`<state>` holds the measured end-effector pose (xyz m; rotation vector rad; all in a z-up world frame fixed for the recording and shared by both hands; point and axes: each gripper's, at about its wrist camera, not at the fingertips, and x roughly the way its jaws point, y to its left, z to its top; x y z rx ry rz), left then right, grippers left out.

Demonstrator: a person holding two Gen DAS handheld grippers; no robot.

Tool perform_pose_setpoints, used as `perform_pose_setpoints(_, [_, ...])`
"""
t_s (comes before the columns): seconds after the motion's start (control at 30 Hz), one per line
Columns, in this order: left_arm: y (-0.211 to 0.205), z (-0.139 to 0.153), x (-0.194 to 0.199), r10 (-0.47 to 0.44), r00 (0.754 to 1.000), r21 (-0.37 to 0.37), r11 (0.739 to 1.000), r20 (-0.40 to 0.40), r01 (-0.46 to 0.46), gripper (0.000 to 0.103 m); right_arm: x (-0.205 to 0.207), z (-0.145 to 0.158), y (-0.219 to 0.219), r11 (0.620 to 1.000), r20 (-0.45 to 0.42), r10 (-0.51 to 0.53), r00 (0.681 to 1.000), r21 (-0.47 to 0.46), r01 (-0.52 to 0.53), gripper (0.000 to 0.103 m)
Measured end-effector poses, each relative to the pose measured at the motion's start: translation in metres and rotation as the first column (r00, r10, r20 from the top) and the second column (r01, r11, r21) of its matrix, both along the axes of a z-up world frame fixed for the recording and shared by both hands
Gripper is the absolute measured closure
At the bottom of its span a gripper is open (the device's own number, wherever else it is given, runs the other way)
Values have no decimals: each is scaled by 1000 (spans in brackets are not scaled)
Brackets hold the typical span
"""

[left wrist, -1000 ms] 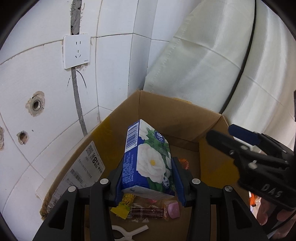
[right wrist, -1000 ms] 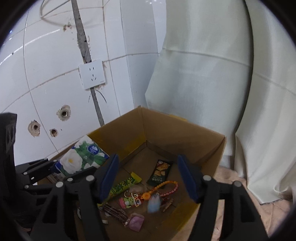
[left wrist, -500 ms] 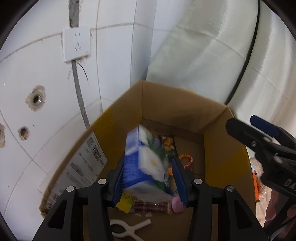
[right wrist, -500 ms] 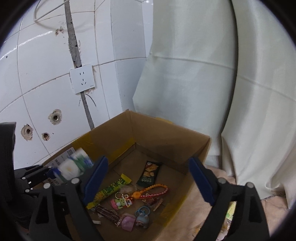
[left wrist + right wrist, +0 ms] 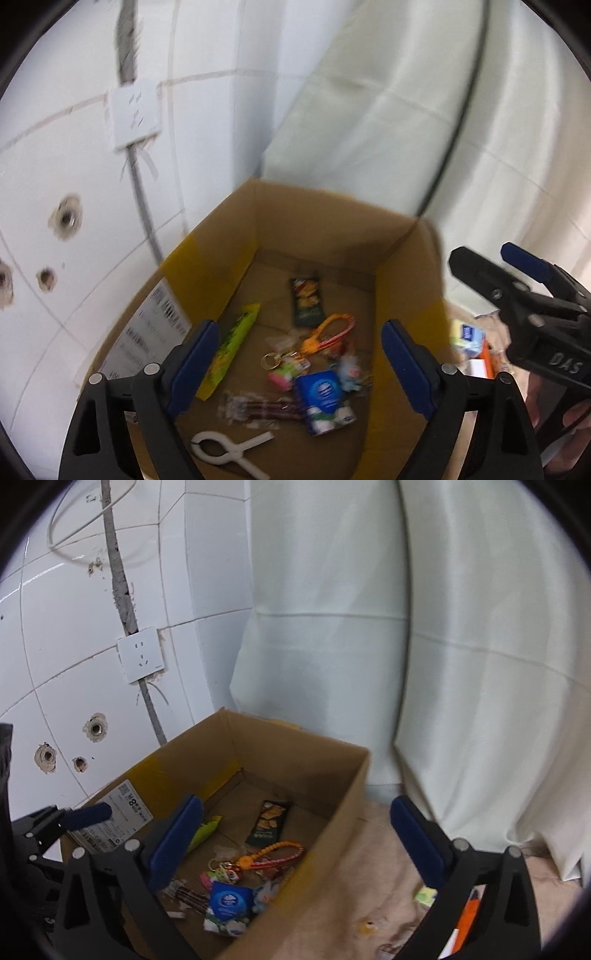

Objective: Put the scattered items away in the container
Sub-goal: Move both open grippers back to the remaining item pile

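- Left gripper [image 5: 297,363]: fingers spread wide, nothing between them; it hovers above the open cardboard box [image 5: 317,225].
- Right gripper [image 5: 295,842]: fingers likewise spread apart and empty, held over the box's right wall and the floor beside it.
- Blue tissue pack [image 5: 325,400] lies on the box floor, at about 5 o'clock of the pile, flower face down-side, touching the small toys next to it.
- Also in the box: green-yellow snack stick [image 5: 231,354] along the left wall at 9 o'clock; dark cracker packet [image 5: 306,301] at 12 o'clock; orange beaded strap [image 5: 328,332] near centre; wrapped dark sticks [image 5: 258,406] at 7 o'clock; white plastic clip [image 5: 229,445] at 6 o'clock.
- Progress, judged: well along, since many items are inside. Not finished: outside the box at 4 o'clock in the right wrist view there is an orange item [image 5: 467,915] and a yellow-green scrap [image 5: 424,893], partly hidden by the fingers. The left wrist view shows a blurred yellow and blue packet [image 5: 467,332] past the right wall.
- Surface: a beige cloth [image 5: 369,886] covers the floor, creased, with a small yellow spot.
- Room: white tiled wall with a socket [image 5: 140,659], drill holes and an open chase; a pale curtain [image 5: 406,646] hangs behind the box.
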<state>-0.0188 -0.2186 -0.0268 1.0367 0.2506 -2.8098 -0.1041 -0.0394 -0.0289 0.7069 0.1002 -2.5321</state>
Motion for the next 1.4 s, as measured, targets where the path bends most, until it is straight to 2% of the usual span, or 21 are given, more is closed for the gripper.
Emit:
perform_pose_setpoints(0.1, [30,14,2,-55,997,-22,998,-60,54,13,3,10,33,997,-27,-71,997,-8,71,0])
perform_pose_setpoints(0.27, [84,23,-2,-157,984,-35,987,-83,154,13,13,19,97,982,-58,-191,980,-11,191,0])
perform_pose_setpoints(0.4, [132,22,-11,-256,964,-23,967,-70,255,13,20,16,145,963,-72,-263,962,33,266,0])
perform_pose_setpoints(0.53, [182,6,-21,-301,954,-87,951,-21,298,13,26,5,198,941,-55,-331,942,48,334,0])
perform_pose_setpoints(0.73, [230,-16,-34,-288,957,-119,950,23,289,13,35,-17,258,911,-9,-408,913,61,408,0])
perform_pose_setpoints(0.87, [252,-37,-33,-290,956,-79,953,40,292,13,41,-34,279,902,12,-428,904,74,426,0])
perform_pose_setpoints(1.03, [268,-74,-31,-283,956,-126,948,78,291,13,35,-62,289,906,87,-422,903,82,415,0])
perform_pose_setpoints(1.13, [269,-93,-36,-262,957,-126,953,123,276,13,35,-74,287,911,101,-410,906,96,402,0])
perform_pose_setpoints(1.23, [264,-101,-35,-234,964,-121,961,127,249,13,37,-81,287,906,113,-421,900,94,413,0])
perform_pose_setpoints(1.4, [257,-117,-35,-217,963,-117,964,162,237,13,33,-98,280,913,182,-407,895,104,394,0])
